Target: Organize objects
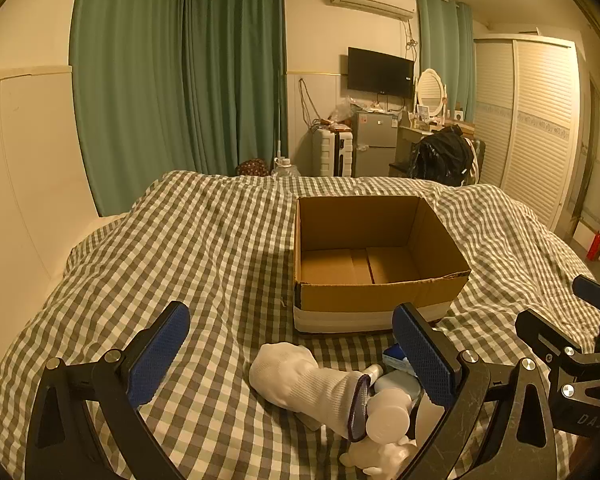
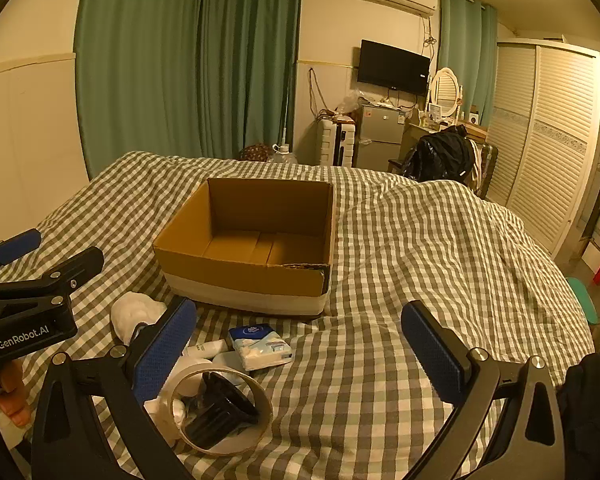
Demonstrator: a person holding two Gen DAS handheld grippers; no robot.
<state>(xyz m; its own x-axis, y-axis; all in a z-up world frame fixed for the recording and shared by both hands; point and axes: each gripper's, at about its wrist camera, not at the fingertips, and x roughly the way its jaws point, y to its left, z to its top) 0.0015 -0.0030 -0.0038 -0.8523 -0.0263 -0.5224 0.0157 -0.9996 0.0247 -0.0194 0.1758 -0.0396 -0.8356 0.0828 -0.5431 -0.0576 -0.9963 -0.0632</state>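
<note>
On checked bedspread, empty cardboard box, green curtains behind, both jaws wide.

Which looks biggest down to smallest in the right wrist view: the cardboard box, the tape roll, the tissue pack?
1. cardboard box, by far the largest.
2. tape roll.
3. tissue pack.
The tape roll lies nearer the camera, so its lead over the tissue pack is unsure.
</note>
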